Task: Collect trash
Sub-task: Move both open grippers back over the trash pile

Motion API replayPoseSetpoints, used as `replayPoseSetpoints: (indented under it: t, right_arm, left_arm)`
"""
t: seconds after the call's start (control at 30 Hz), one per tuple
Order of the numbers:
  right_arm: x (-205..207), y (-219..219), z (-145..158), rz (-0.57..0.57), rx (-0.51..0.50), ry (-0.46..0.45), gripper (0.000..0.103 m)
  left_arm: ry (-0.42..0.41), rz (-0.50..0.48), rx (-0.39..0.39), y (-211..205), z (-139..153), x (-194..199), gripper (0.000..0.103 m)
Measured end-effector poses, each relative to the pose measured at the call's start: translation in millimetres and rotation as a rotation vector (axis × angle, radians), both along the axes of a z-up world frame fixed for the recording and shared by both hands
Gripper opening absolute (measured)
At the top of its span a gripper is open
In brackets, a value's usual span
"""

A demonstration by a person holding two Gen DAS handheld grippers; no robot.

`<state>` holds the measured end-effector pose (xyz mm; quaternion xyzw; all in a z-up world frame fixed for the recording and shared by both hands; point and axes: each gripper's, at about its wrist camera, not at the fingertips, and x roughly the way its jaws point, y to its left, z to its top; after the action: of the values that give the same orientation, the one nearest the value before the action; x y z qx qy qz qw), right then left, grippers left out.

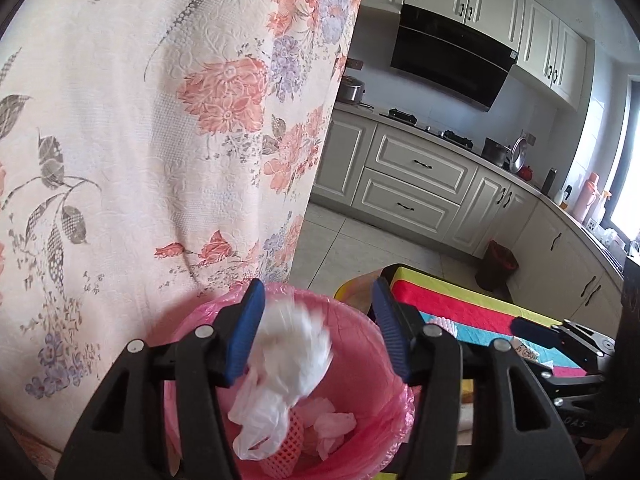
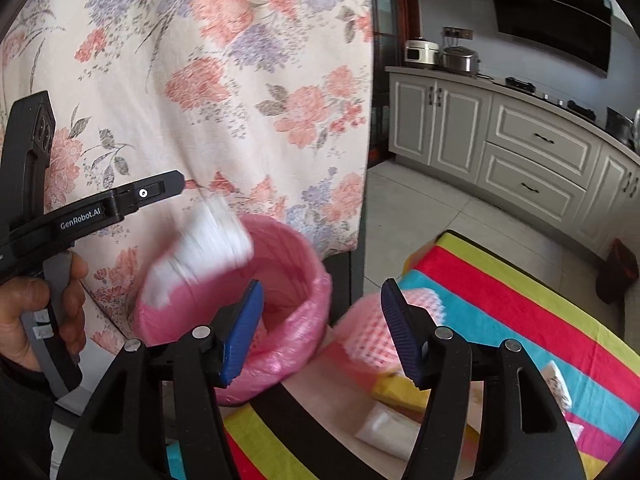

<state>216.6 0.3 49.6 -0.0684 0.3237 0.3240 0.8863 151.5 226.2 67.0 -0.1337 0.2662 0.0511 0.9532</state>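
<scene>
A pink-lined trash bin (image 1: 362, 376) stands below my left gripper (image 1: 318, 330), which is open directly above it. A white crumpled piece of trash (image 1: 292, 354), blurred by motion, is in the air between the fingers, over the bin. Inside lie a white plastic bag (image 1: 260, 424), pink foam net (image 1: 286, 444) and tissues. In the right wrist view the bin (image 2: 308, 320) and the blurred white trash (image 2: 200, 252) show left of centre. My right gripper (image 2: 322, 330) is open and empty, over the bin's edge. A pink foam net (image 2: 372, 328) lies on the table beside it.
A striped colourful tablecloth (image 2: 500, 304) covers the table, with paper scraps (image 2: 558, 384) and a white wrapper (image 2: 384, 424) on it. A floral curtain (image 1: 160, 140) hangs behind the bin. Kitchen cabinets (image 1: 420, 184) and a dark floor bin (image 1: 498, 264) stand beyond.
</scene>
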Motion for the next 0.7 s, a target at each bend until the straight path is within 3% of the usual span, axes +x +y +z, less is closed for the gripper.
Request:
replayPoseSetpoints:
  t: [0.3,0.7]
  right_arm:
    - [-1.3,-63.3,-9.5,-0.119,0.013,0.019,0.061]
    - [-13.8,-150.0,-24.6,-0.28,0.012,0.041,0.067]
  left_arm:
    - [0.011,0.002,-0.008,-5.4,-3.7,-12.6,0.055]
    - [0.022,-0.04,-0.019,-45.3,-11.5,-30.7,0.06]
